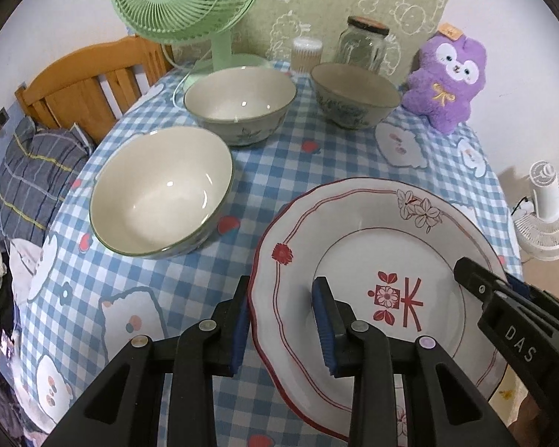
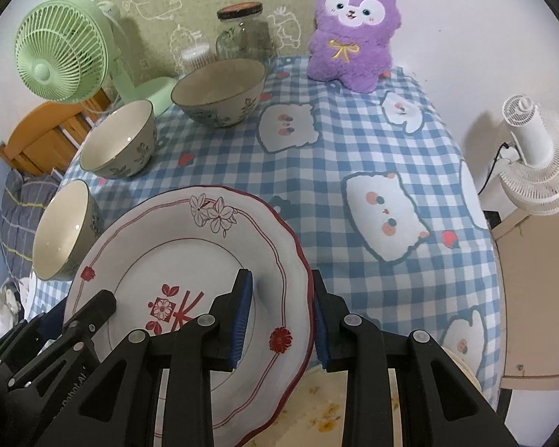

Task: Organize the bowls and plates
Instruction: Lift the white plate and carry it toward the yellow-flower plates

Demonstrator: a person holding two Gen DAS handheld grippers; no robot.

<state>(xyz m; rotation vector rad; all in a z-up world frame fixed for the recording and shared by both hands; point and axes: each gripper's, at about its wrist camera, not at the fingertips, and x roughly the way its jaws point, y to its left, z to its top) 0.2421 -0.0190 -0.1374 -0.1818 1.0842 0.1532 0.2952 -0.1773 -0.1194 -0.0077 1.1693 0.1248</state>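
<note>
Between the blue pads of the left gripper point(image 1: 285, 322) sits the left rim of the plate point(image 1: 357, 257), clamped; the right gripper point(image 2: 277, 322) clamps the opposite rim the same way, so the white plate with red trim is held by both, tilted above the blue checked tablecloth point(image 2: 354, 156). Just left of the plate stands the nearest bowl point(image 1: 160, 193), with a second bowl point(image 1: 240, 102) behind it and a third bowl point(image 1: 354, 91) farther right, all 3 upright and apart. Along the back stand a green fan point(image 1: 184, 3), a glass jar point(image 1: 363, 43) and a purple plush toy point(image 1: 445, 80). Beyond the table's right edge is a white fan point(image 2: 536, 156).
</note>
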